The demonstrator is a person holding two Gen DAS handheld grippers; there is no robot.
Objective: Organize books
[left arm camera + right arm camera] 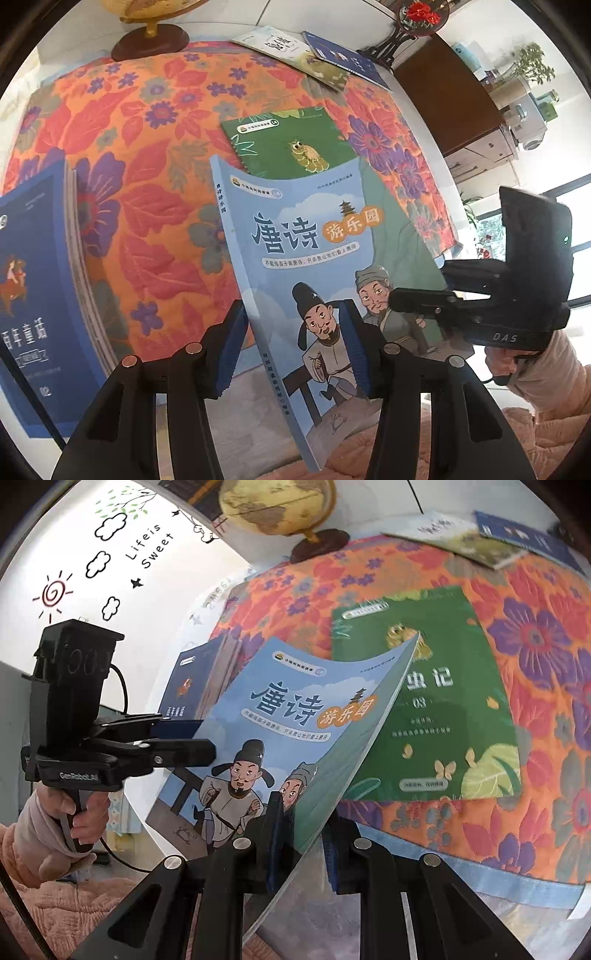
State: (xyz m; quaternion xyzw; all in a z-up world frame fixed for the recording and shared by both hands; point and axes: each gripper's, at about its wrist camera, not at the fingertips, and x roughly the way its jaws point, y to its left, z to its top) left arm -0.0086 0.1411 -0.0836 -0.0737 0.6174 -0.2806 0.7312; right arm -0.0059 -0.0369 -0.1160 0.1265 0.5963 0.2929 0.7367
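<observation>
Both grippers are holding 1 light-blue book above the floral cloth, near the green book. Left gripper is pinching the spine side, right gripper narrowly clamping the page edge; the bowing cover may be slipping free.

light: bright daylight | edges: fisheye-warped, dark corners | blur: slight at rim
</observation>
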